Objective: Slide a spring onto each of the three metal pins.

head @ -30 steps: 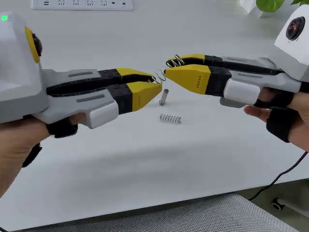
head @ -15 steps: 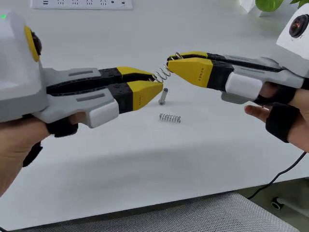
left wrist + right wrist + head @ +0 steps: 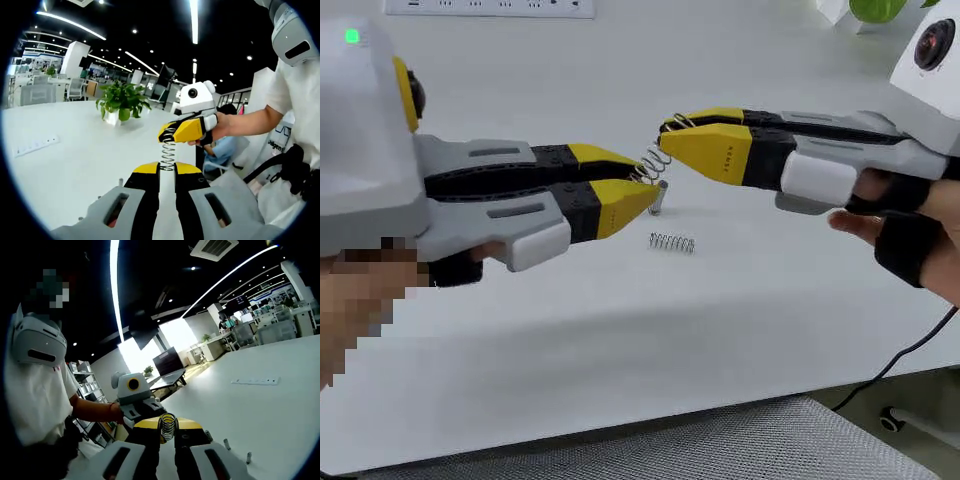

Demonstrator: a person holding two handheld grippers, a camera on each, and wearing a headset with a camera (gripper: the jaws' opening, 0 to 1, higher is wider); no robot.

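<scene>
A thin steel spring (image 3: 654, 161) hangs stretched in the air between the two grippers. My left gripper (image 3: 656, 187) is shut on its lower end and my right gripper (image 3: 666, 132) on its upper end. In the left gripper view the spring (image 3: 168, 151) rises from my left gripper (image 3: 167, 168) to the right gripper (image 3: 168, 134). In the right gripper view the spring (image 3: 168, 426) shows end-on in my right gripper (image 3: 168, 429). I cannot tell whether a pin lies inside it. One metal pin (image 3: 659, 200) stands on the table below the left tip, and a loose spring (image 3: 672, 242) lies before it.
The white table (image 3: 620, 330) has open surface near its front edge. A power strip (image 3: 490, 8) lies at the far edge and a plant (image 3: 878, 10) at the far right. Two small pins (image 3: 226, 443) stand on the table in the right gripper view. A black cable (image 3: 910, 355) hangs off the right side.
My left gripper has drifted a little right and down, so its tip now covers the top of the standing pin. The right gripper has shifted slightly left. The spring stays held between them.
</scene>
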